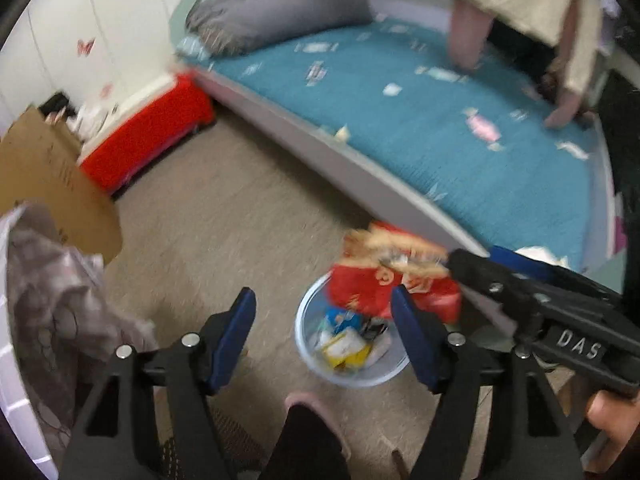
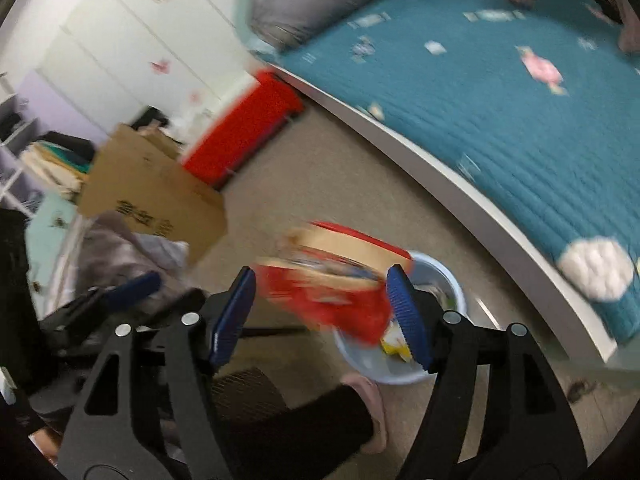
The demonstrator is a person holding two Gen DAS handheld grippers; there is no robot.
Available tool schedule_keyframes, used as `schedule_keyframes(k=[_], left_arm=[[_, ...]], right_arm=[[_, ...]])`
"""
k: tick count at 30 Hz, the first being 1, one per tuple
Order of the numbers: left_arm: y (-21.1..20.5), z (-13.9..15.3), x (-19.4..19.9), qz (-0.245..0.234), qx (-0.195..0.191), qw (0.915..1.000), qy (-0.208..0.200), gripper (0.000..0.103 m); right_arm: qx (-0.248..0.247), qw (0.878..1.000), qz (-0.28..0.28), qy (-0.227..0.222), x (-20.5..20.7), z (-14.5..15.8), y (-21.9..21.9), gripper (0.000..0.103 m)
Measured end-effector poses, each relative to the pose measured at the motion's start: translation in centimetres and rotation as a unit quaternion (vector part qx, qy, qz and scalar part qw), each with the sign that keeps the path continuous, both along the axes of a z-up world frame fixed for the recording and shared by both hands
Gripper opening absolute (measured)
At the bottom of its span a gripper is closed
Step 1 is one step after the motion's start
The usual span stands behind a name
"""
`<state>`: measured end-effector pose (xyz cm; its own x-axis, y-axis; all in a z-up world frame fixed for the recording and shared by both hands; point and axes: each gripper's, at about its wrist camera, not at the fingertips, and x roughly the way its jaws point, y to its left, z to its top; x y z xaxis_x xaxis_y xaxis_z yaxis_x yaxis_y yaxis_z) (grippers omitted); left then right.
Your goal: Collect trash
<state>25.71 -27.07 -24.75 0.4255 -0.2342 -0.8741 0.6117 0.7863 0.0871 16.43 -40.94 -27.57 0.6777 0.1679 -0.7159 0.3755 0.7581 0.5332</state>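
Observation:
My right gripper is open over a pale blue bin. A red and tan snack bag hangs blurred between its jaws, and a gap shows at the left pad. In the left wrist view the same snack bag sits just off the right gripper and above the bin, which holds several wrappers. My left gripper stands open and empty beside the bin. Several wrappers, among them a pink one, lie on the teal bed cover. A crumpled white paper lies near the bed's edge.
Another person leans on the bed with both hands. A slippered foot stands next to the bin. A cardboard box, a red box and a white basket with grey cloth stand at the left. A grey pillow lies on the bed.

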Motion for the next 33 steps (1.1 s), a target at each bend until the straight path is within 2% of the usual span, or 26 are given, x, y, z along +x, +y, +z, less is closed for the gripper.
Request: schedule_keyframes(k=[2, 5, 8, 12, 18, 23, 26, 29, 33], left_arm=[[0.9, -0.8, 0.5, 0.015, 0.000, 0.9997, 0.020, 0.069], [2.2, -1.0, 0.6, 0.039, 0.006, 0.9990, 0.019, 0.074], [3.0, -0.4, 0.1, 0.050, -0.001, 0.9986, 0.017, 0.074], [4.1, 1.4, -1.4, 0.055, 0.004, 0.9985, -0.009, 0.075], [7.4, 6.1, -4.5, 0.083, -0.016, 0.9948, -0.057, 0.078], [11.5, 11.1, -7.5, 0.121, -0.055, 0.9863, -0.098, 0.081], [13.6, 13.9, -9.7, 0.139, -0.058, 0.9792, -0.136, 0.086], [16.4, 17.2, -12.3, 0.161, -0.075, 0.9680, -0.178, 0.088], [19.2, 20.7, -15.3, 0.179, -0.093, 0.9561, -0.213, 0.090]], right_arm=[[-0.002, 1.000, 0.003, 0.011, -0.3, -0.8, 0.1, 0.067], [-0.015, 1.000, 0.006, 0.019, -0.9, -0.8, 0.6, 0.067], [-0.028, 0.999, 0.016, 0.015, -1.5, 0.3, 2.0, 0.067], [-0.050, 0.998, 0.029, -0.001, -1.9, 2.5, 3.8, 0.068], [-0.094, 0.993, 0.050, -0.040, -4.0, 7.5, 7.5, 0.071], [-0.116, 0.987, 0.068, -0.082, -6.4, 12.0, 10.6, 0.073], [-0.130, 0.983, 0.079, -0.107, -7.9, 14.7, 12.5, 0.074], [-0.144, 0.976, 0.085, -0.136, -9.7, 17.5, 14.3, 0.079], [-0.163, 0.966, 0.099, -0.175, -12.6, 21.0, 16.9, 0.080]])
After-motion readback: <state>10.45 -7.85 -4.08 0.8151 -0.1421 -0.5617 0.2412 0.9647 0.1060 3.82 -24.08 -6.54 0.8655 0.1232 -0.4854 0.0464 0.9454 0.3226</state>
